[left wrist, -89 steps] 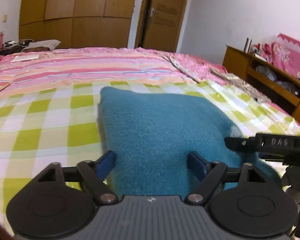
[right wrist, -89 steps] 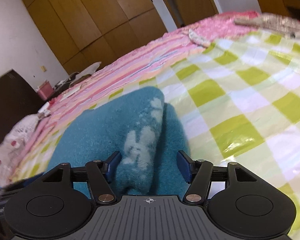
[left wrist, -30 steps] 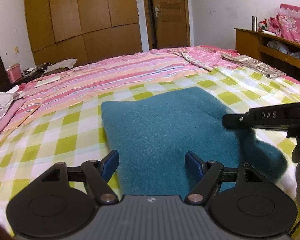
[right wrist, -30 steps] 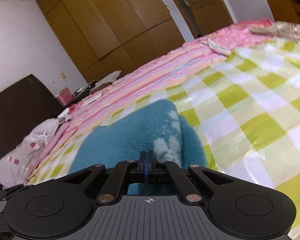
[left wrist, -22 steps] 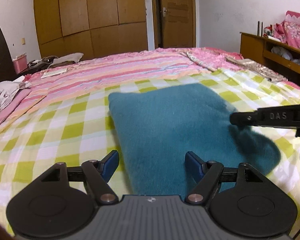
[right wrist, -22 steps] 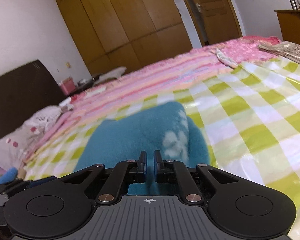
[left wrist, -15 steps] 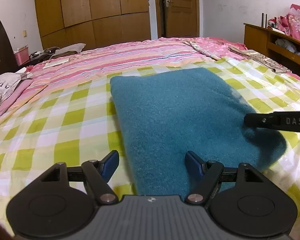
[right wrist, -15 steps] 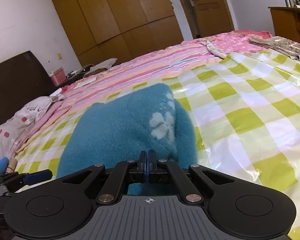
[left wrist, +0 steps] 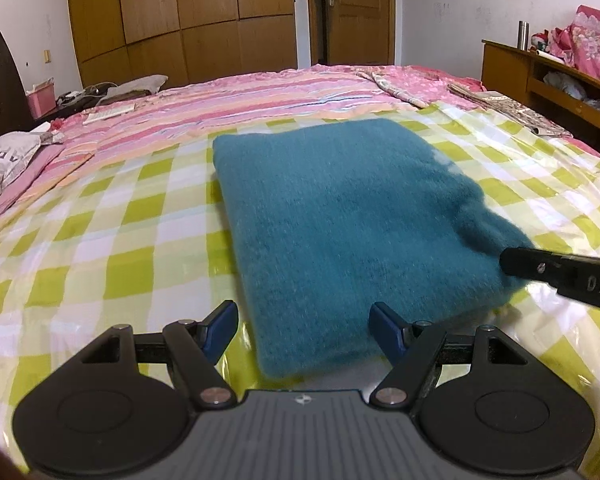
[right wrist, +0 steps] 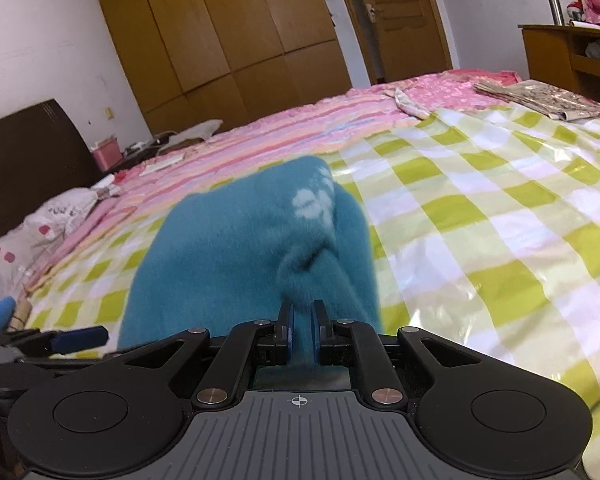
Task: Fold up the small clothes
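Fleece garment [left wrist: 340, 216]: soft, floppy, light; grab at corner/edge. My right gripper [right wrist: 302, 326] jaws just easing apart, fold between; left gripper [left wrist: 304, 330] wide, empty.

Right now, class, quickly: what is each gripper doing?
Left gripper: open, holding nothing.
Right gripper: jaws have just been opening slightly, a fold of the teal garment still pinched between them.

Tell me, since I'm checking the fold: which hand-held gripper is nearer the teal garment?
Right. The right hand-held gripper has the teal garment between its fingers; the left hand-held gripper hangs open just short of it.
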